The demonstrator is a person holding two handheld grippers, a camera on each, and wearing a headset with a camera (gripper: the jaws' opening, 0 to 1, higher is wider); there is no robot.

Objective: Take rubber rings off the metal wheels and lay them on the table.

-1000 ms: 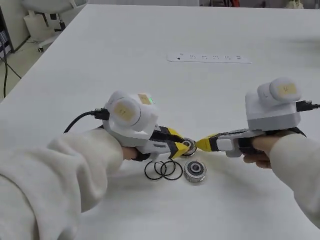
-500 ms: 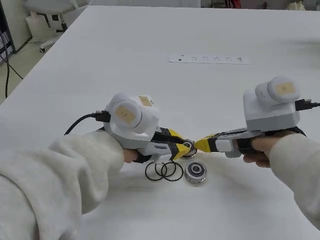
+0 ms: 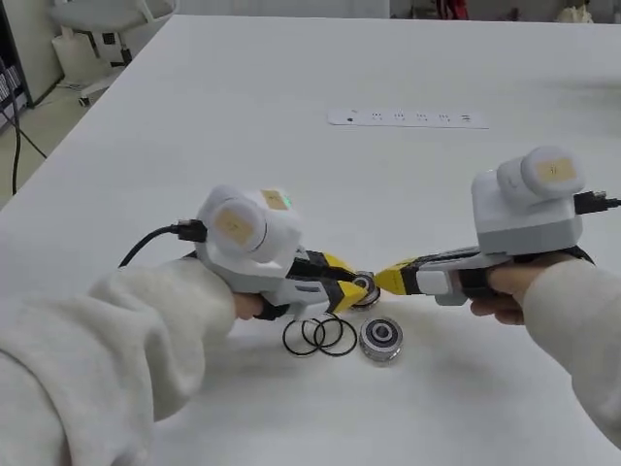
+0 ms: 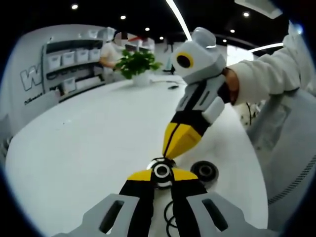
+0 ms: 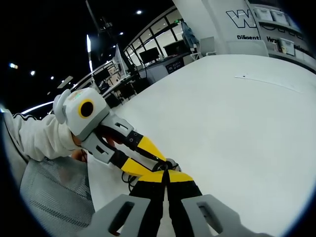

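My left gripper [image 3: 351, 291] [image 4: 162, 176] is shut on a small metal wheel [image 3: 366, 288] [image 4: 162, 171], held just above the table. My right gripper [image 3: 380, 282] [image 5: 167, 173] comes from the opposite side with its jaws shut and its tips against the wheel's [image 5: 171, 163] rim. Whether those tips pinch a rubber ring is hidden. In the left gripper view the right gripper [image 4: 169, 154] points down at the wheel's dark edge. Three black rubber rings [image 3: 320, 335] lie overlapping on the table below the left gripper. A second metal wheel [image 3: 380, 337] [image 4: 205, 171] lies flat beside them.
The white table [image 3: 291, 146] stretches far ahead. A white power strip [image 3: 406, 117] lies at its far middle. A black cable [image 3: 150, 241] trails from the left gripper. A potted plant [image 4: 138, 64] stands at the far table end in the left gripper view.
The left gripper has rolled slightly and its body sits a little further left. The wheel and both gripper tips stay together at the same spot.
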